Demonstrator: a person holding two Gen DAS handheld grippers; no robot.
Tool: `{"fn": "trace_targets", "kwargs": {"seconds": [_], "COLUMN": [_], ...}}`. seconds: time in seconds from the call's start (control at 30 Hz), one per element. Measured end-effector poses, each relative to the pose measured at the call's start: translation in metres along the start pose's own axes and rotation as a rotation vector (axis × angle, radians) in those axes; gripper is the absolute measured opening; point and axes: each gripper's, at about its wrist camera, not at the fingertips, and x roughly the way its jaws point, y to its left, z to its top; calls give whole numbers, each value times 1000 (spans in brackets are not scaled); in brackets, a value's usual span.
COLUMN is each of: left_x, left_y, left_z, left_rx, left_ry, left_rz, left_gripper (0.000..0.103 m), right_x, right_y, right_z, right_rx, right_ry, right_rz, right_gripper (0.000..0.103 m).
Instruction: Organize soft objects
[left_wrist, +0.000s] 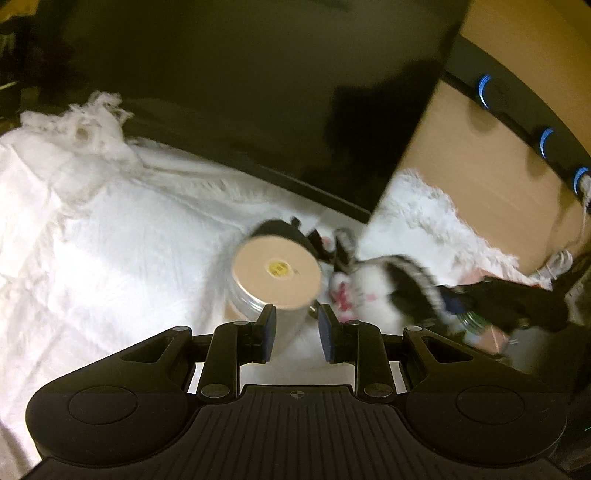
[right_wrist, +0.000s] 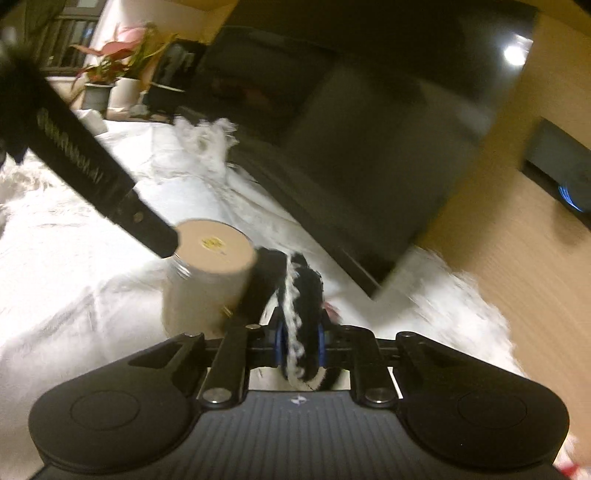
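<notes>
Pinching a black-and-white knitted soft item (right_wrist: 301, 325) between its jaws, the right gripper (right_wrist: 300, 338) hangs beside the tan-lidded jar (right_wrist: 210, 269), while the left gripper (left_wrist: 296, 326), jaws spread and empty, hovers at that jar's lid. A careless swing could topple the jar. Beyond, white cloth (left_wrist: 92, 240) lies open leftward; a dark screen (left_wrist: 258, 92) walls off the back.

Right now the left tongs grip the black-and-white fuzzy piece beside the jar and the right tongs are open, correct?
Swapped. The right wrist view shows the right tongs shut on the fuzzy piece beside the jar; the left tongs are open and hold nothing.
</notes>
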Motion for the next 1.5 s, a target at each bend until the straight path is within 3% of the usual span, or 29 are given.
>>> {"fn": "trace_targets", "kwargs": {"seconds": [0.27, 0.4, 0.5, 0.53, 0.6, 0.8, 0.97, 1.1, 1.37, 1.5], "left_x": [32, 52, 65, 69, 76, 93, 80, 68, 57, 59], "left_y": [-30, -49, -57, -60, -64, -73, -66, -45, -16, -13], "left_z": [-16, -24, -31, -33, -36, -41, -44, -45, -48, -48], "left_rx": [47, 107, 119, 120, 123, 136, 150, 137, 92, 85], "left_ry": [74, 117, 153, 165, 179, 214, 156, 133, 148, 158], "left_rz": [-83, -97, -104, -103, -107, -121, -60, -5, 47, 49], "left_gripper": [27, 27, 27, 27, 27, 27, 27, 27, 27, 27], "right_x": [-56, -65, -72, -75, -79, -100, -110, -89, 9, 39], "right_y": [-43, -48, -48, -46, -42, -41, -55, -64, -47, -44], "right_z": [-61, -96, -114, -117, -120, -111, -87, -68, -57, -64], "right_rx": [92, 152, 224, 239, 243, 261, 339, 376, 178, 200], "right_ry": [117, 204, 245, 249, 253, 209, 136, 150, 235, 344], "right_rz": [-147, -142, -93, -80, -59, 15, 115, 228, 163, 223], "right_gripper": [11, 11, 14, 16, 30, 40, 59, 70, 70, 71]}}
